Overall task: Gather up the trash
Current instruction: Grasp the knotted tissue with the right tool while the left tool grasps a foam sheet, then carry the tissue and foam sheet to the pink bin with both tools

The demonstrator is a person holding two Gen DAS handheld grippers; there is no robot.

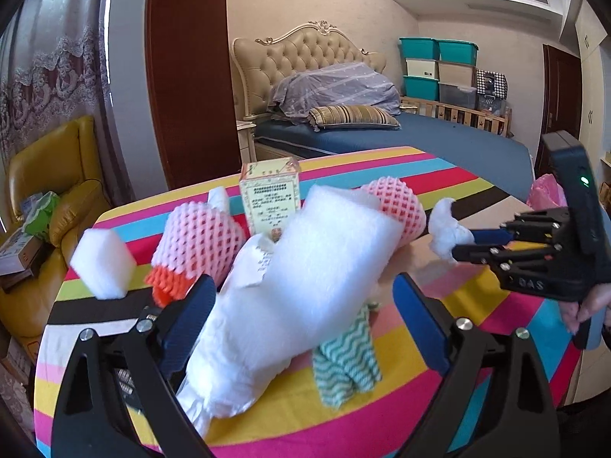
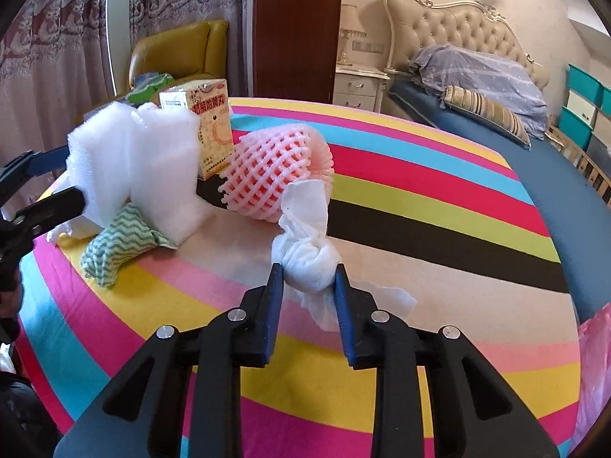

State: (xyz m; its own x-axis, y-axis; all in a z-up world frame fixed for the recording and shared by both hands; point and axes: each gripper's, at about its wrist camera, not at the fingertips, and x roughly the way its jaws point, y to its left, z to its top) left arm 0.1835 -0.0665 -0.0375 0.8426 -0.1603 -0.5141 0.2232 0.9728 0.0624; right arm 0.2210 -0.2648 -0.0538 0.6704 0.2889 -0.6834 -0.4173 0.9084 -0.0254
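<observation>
My right gripper [image 2: 308, 271] is shut on a crumpled white tissue wad [image 2: 311, 263] just above the striped tablecloth [image 2: 420, 198]; the left wrist view shows that gripper [image 1: 458, 244] at the right with the tissue wad [image 1: 445, 229]. My left gripper [image 1: 305, 286] stands wide open around a white foam sheet [image 1: 328, 252] and white paper [image 1: 229, 343]; its right finger stands apart from the foam. Nearby lie a green wavy cloth [image 1: 347, 358], two pink foam fruit nets [image 1: 198, 240] [image 2: 275, 168], a medicine box [image 2: 212, 122] and a white foam block [image 1: 103, 263].
A pink plastic bag [image 2: 595, 362] hangs off the table's right edge. A yellow armchair [image 1: 49, 175] with clutter stands to the left, a bed [image 1: 401, 133] lies behind the table, and stacked storage boxes [image 1: 439, 68] line the far wall.
</observation>
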